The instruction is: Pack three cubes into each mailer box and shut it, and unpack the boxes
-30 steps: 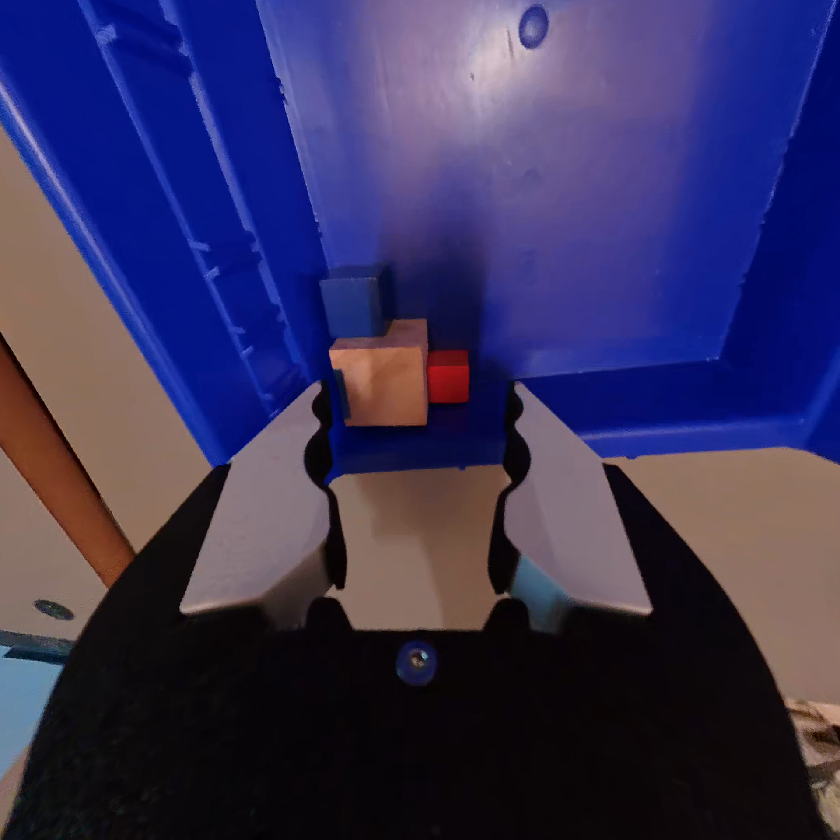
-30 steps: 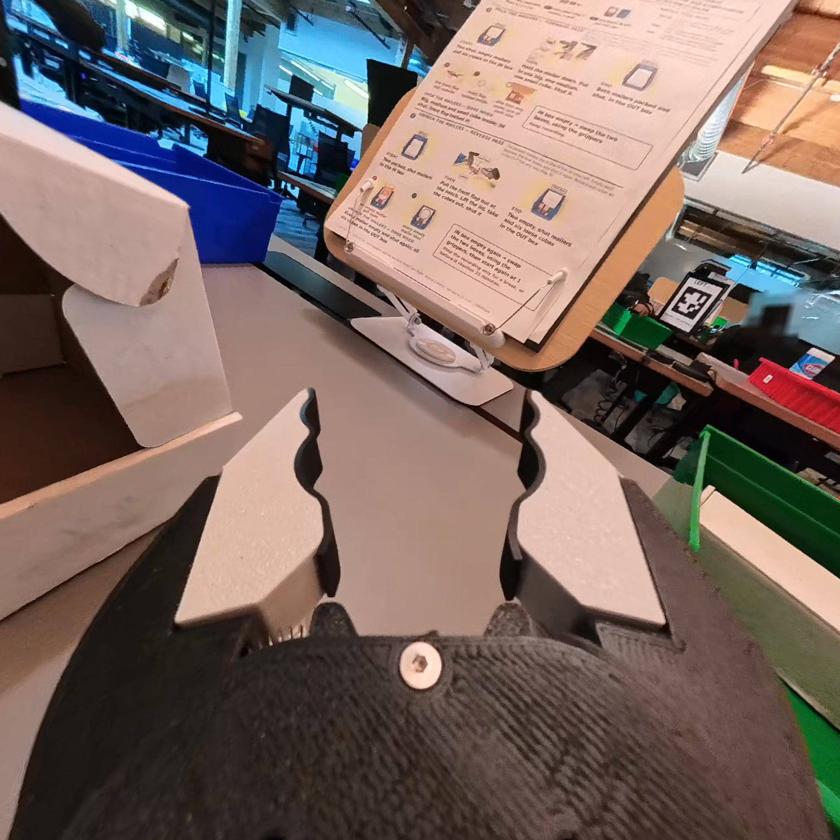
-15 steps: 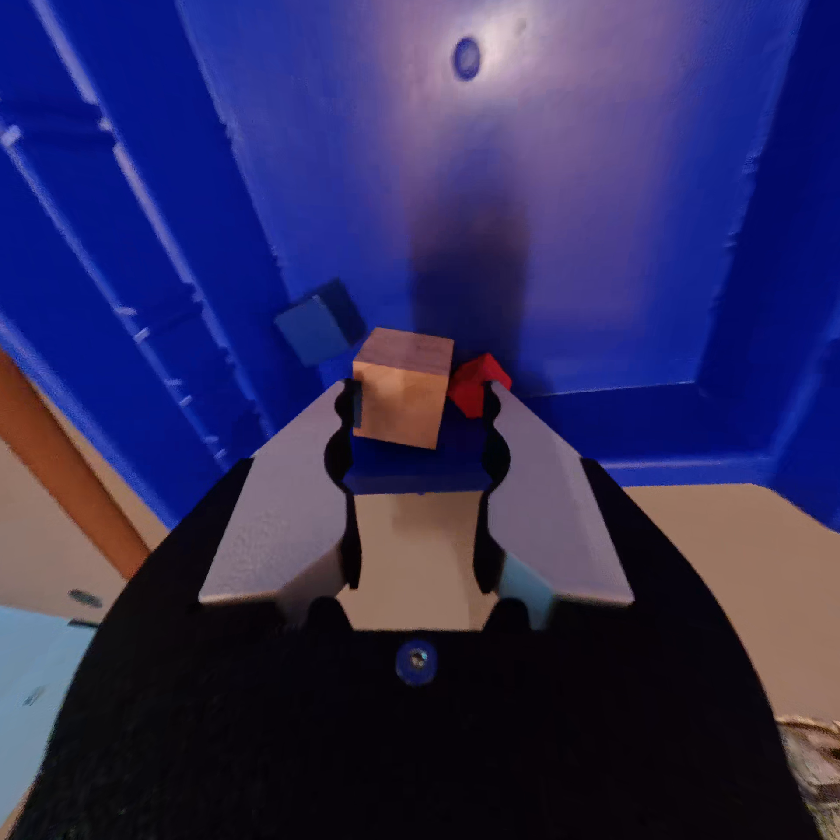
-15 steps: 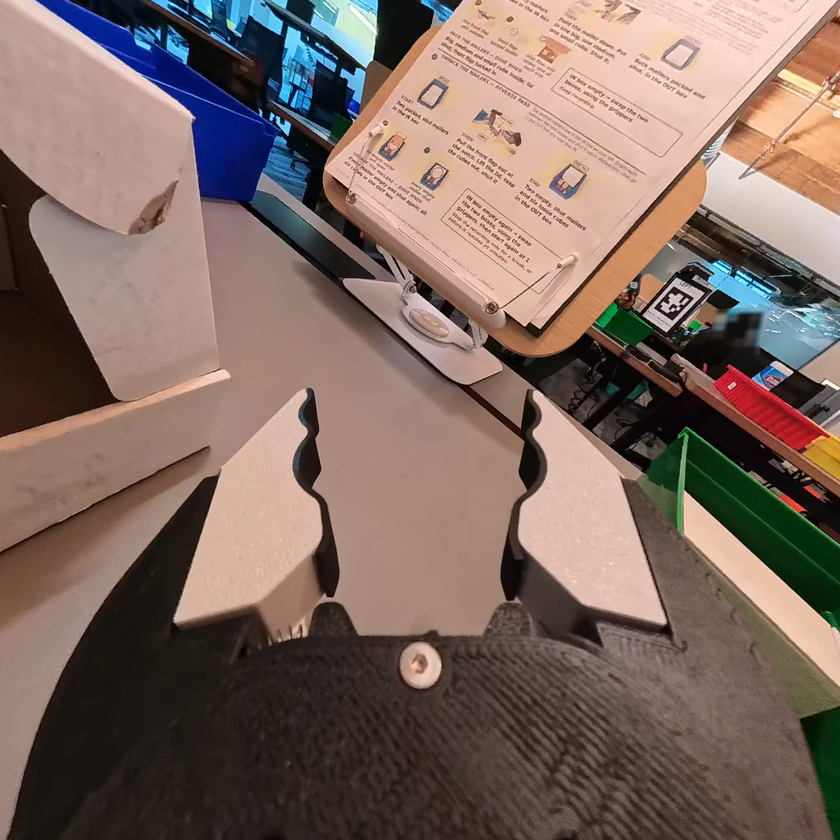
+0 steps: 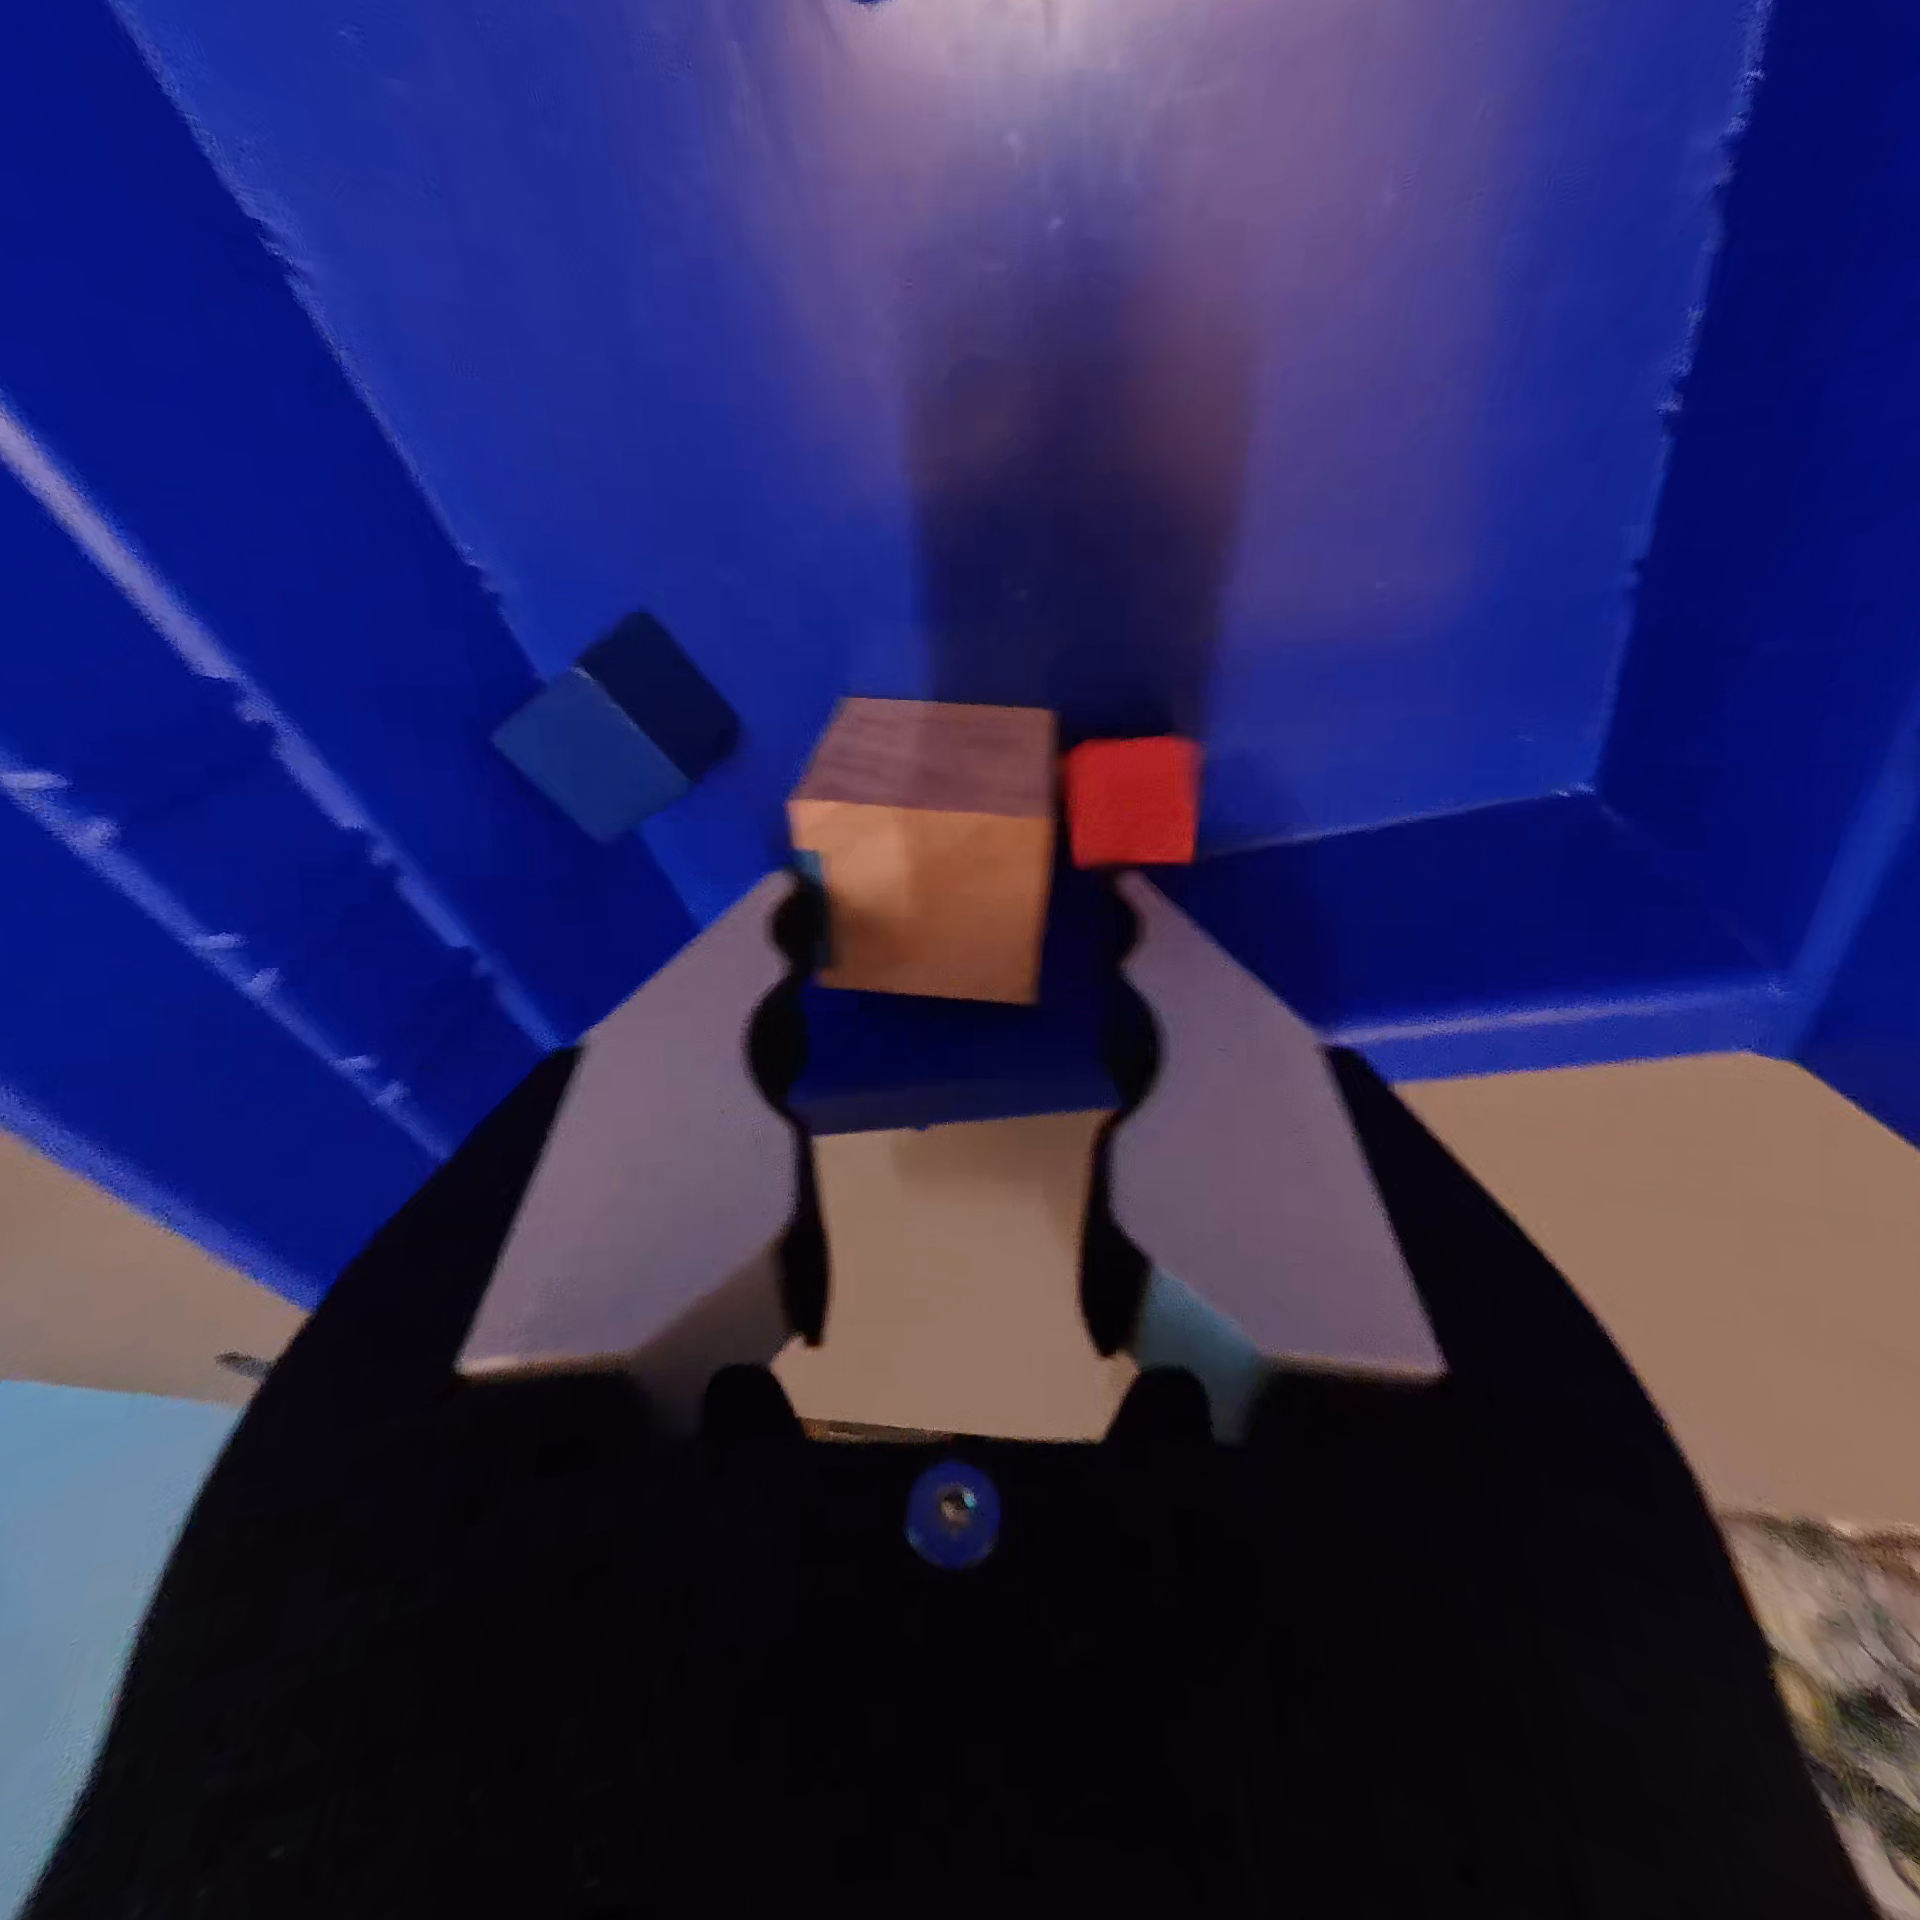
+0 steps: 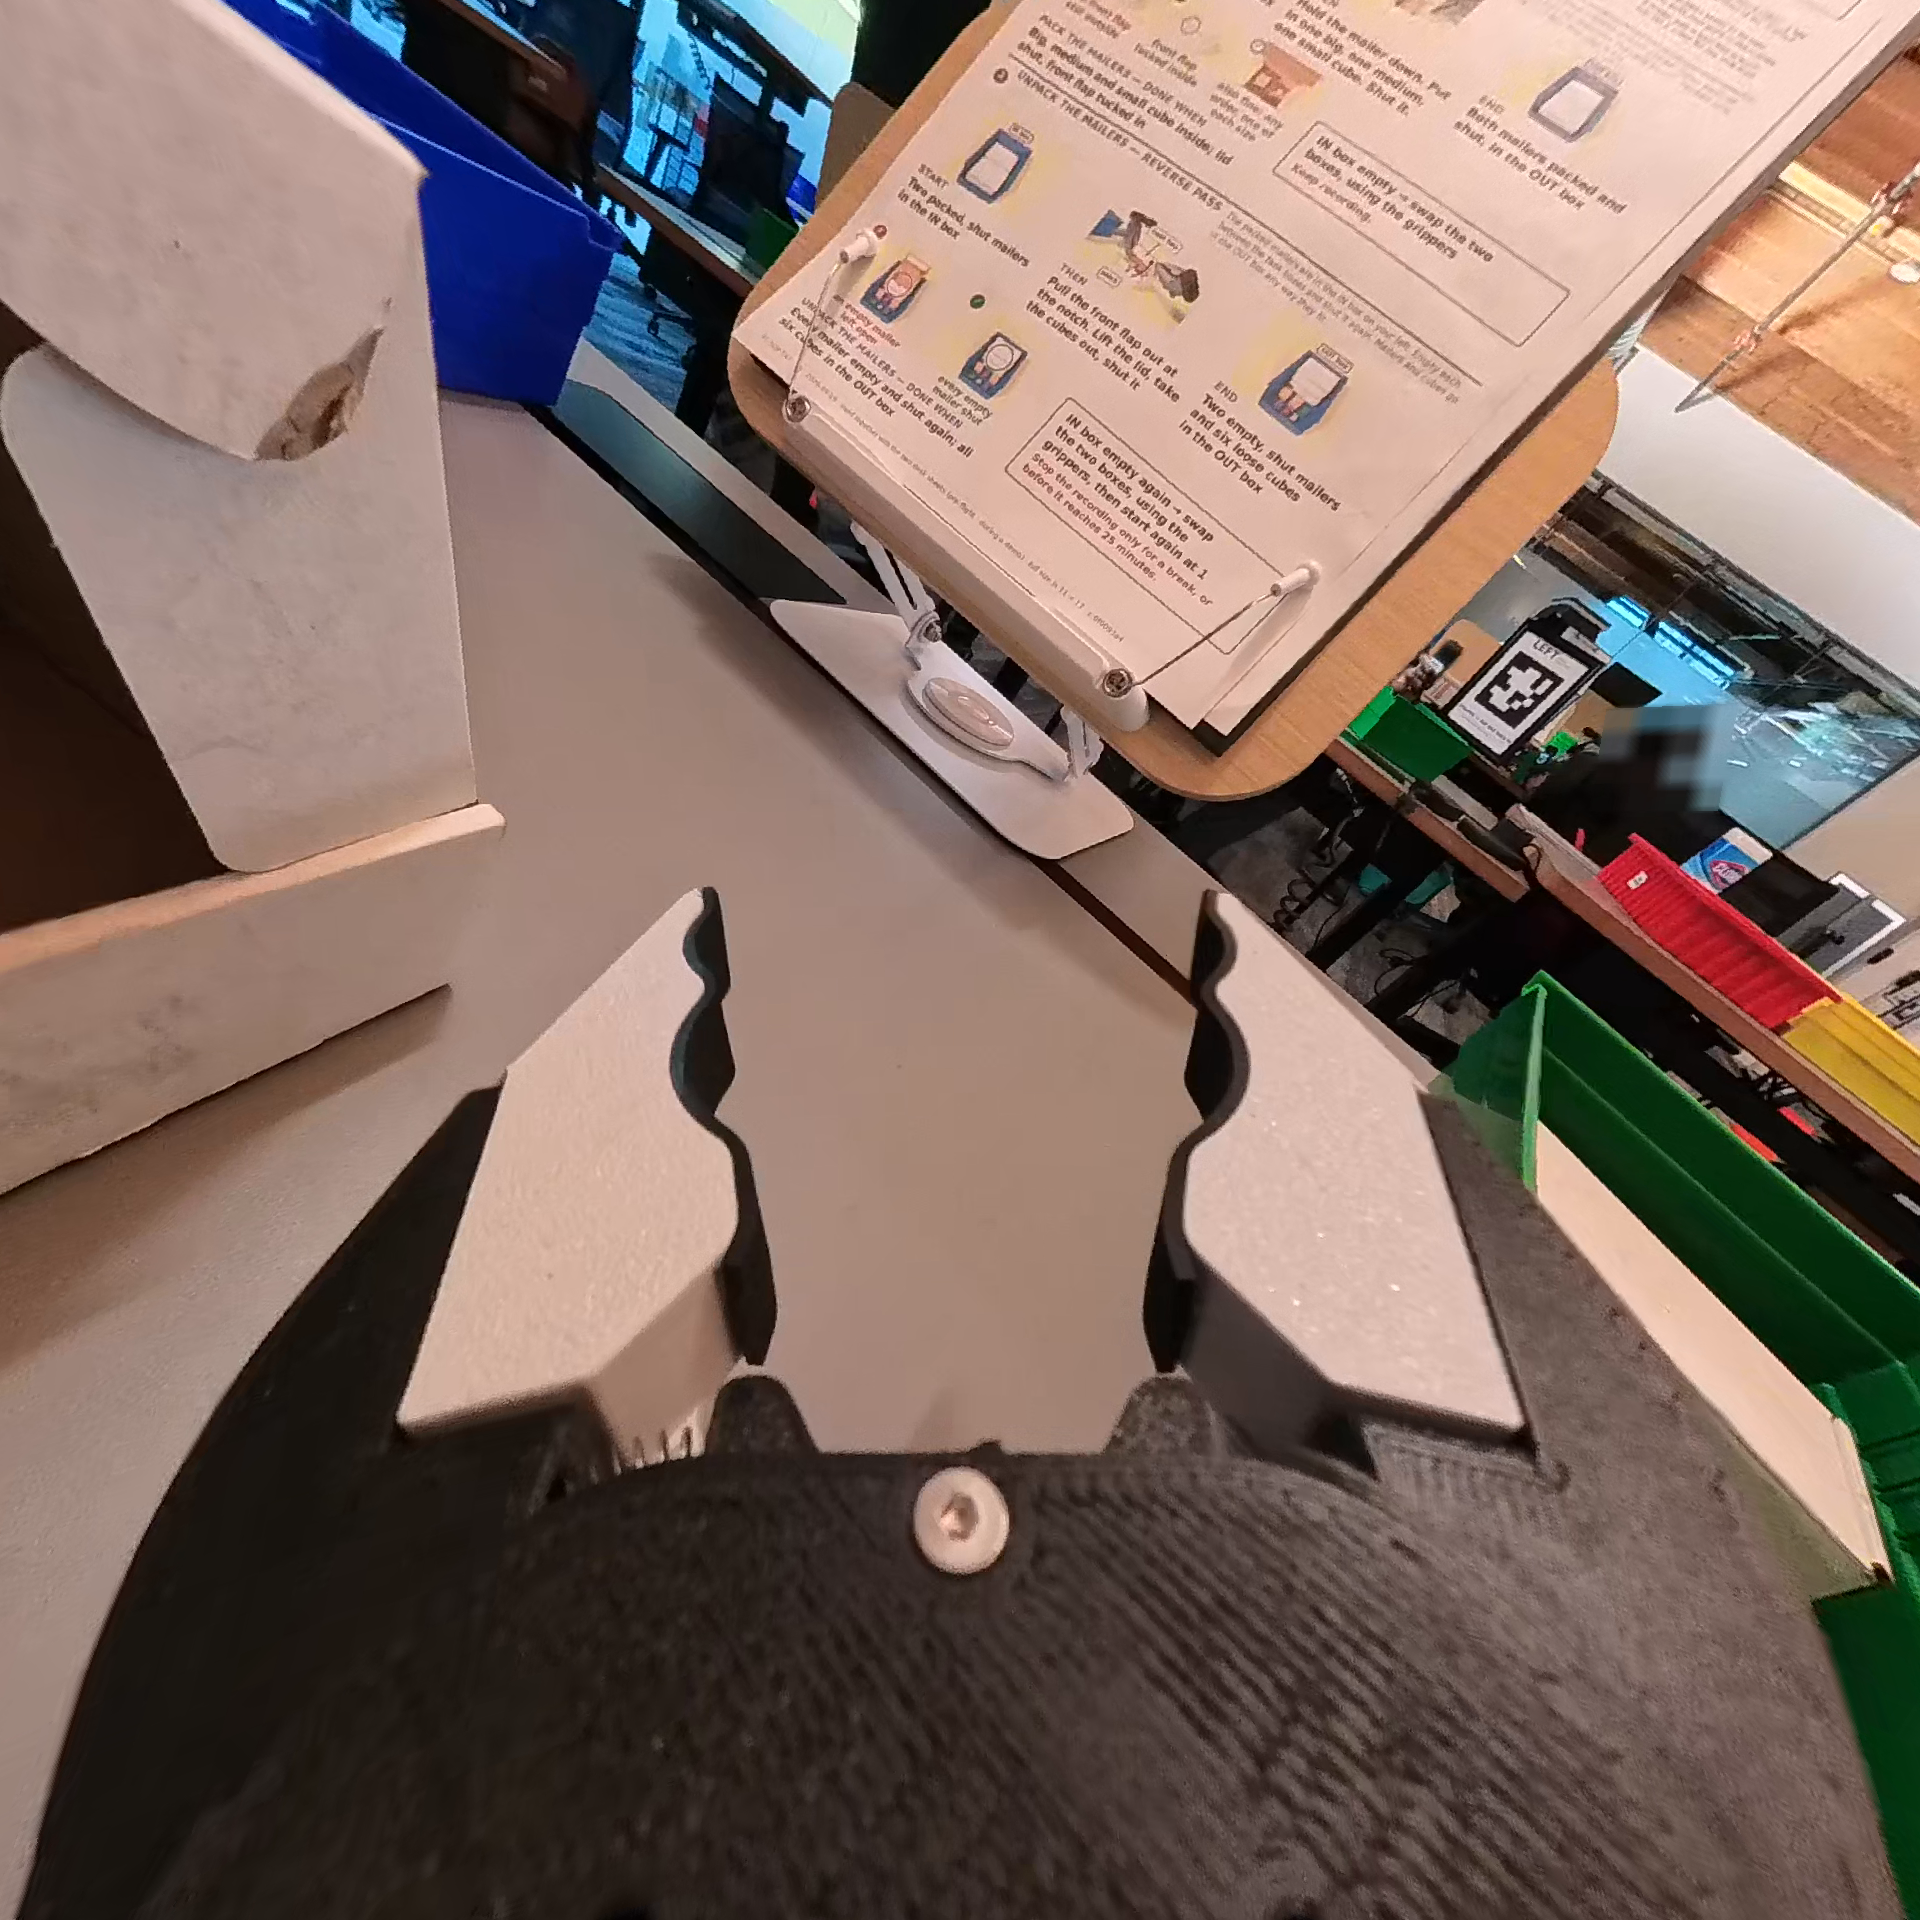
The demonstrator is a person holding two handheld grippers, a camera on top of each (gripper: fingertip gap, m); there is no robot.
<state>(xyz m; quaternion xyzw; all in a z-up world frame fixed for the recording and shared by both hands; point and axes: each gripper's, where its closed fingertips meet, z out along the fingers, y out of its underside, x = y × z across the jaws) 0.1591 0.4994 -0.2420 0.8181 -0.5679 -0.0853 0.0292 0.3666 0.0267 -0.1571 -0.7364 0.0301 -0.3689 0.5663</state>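
In the left wrist view a large wooden cube (image 5: 925, 873) lies in a corner of the blue bin (image 5: 1039, 312). A small red cube (image 5: 1132, 800) touches its right side. A blue cube (image 5: 613, 748) lies tilted to its left, apart from it. My left gripper (image 5: 956, 904) is open, its fingertips on either side of the wooden cube's near face, the left one touching it and a gap at the right. My right gripper (image 6: 956, 914) is open and empty above the grey table (image 6: 935, 1039), beside an open white mailer box (image 6: 208, 956) with its lid (image 6: 208, 260) raised.
An instruction sheet on a wooden stand (image 6: 1195, 312) stands at the table's far edge. A green bin (image 6: 1683, 1205) is at the right, with a white box edge (image 6: 1662, 1371) in it. The blue bin (image 6: 499, 260) shows behind the mailer. Other desks and bins lie beyond.
My left gripper moved into the bin and narrowed its jaws around the wooden cube. The blue cube shifted left and turned; the red cube turned. My right gripper swung slightly right, staying open.
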